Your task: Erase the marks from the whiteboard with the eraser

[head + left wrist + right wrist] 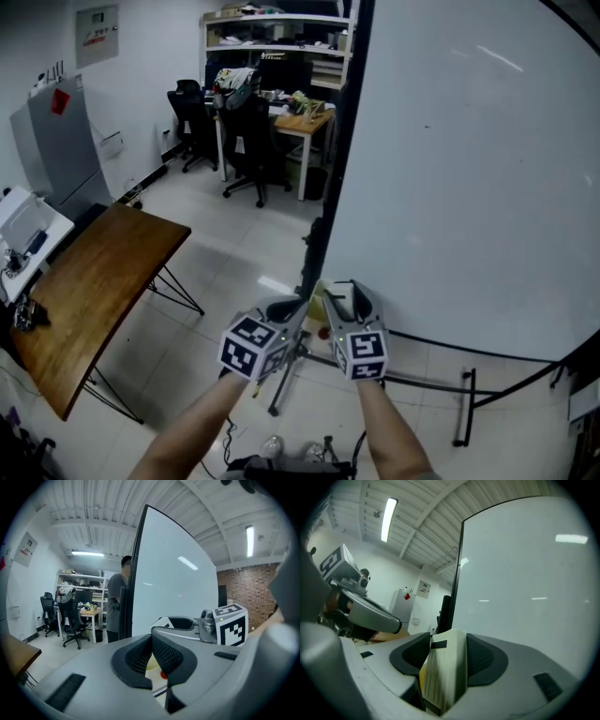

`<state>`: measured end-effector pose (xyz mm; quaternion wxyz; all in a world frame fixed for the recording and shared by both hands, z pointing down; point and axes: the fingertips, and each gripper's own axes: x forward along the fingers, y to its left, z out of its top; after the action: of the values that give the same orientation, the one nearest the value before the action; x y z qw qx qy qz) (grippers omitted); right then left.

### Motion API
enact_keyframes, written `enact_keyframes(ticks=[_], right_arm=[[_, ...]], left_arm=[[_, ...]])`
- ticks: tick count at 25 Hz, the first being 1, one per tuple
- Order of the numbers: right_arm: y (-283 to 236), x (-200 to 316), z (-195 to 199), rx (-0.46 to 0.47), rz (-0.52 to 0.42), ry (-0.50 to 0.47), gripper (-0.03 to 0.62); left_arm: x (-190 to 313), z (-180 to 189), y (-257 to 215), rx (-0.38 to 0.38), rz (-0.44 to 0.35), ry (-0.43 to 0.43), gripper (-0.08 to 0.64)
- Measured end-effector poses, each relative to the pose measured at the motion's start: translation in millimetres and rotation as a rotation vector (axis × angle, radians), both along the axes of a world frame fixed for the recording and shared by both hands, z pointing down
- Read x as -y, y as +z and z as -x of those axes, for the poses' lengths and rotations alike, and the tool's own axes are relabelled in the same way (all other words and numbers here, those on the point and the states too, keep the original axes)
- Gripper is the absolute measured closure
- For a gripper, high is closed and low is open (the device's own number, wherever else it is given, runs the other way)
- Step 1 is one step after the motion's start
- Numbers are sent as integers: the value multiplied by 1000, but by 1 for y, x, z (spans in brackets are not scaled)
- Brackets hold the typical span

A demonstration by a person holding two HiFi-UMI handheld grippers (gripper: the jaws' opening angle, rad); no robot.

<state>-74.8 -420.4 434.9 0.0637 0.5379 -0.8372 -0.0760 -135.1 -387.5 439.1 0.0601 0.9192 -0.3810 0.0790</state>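
An office with a pale tiled floor. In the head view, a wooden counter (98,281) stands at the left. A desk (305,122) with black chairs (246,141) is at the back, under shelves (277,33). The whiteboard (469,169) fills the right side, upright on a dark stand. Low in the middle, the left gripper (284,311) and right gripper (339,305) are side by side, near the board's lower left corner. The pale eraser (319,302) sits between the right one's jaws.

In the left gripper view, the left gripper (151,637) has its jaws together at the tips, with nothing between them. Past them shows a bit of pale yellow, likely the eraser (152,670), with a red spot beside it. The right gripper (187,623) is just to the right. The whiteboard (168,588) rises ahead, and a person (117,602) stands by its far edge.

In the right gripper view, the right gripper (447,641) is clamped on the eraser (443,677), which stands on end between the pads. The whiteboard (525,573) fills the right of the view, and the left gripper (361,611) is at the left.
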Motion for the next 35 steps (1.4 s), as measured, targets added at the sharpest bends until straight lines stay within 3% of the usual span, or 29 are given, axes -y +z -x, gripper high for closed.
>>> enact_keyframes(ticks=[4, 25, 35], right_arm=[[6, 6, 8, -73, -20, 29, 345], [40, -6, 17, -144, -23, 35, 337], [72, -17, -6, -108, 156, 118, 341]], left_arm=[[8, 0, 7, 2, 16, 50, 557], [13, 9, 15, 7, 36, 117, 557], [10, -10, 24, -4, 73, 146, 557]])
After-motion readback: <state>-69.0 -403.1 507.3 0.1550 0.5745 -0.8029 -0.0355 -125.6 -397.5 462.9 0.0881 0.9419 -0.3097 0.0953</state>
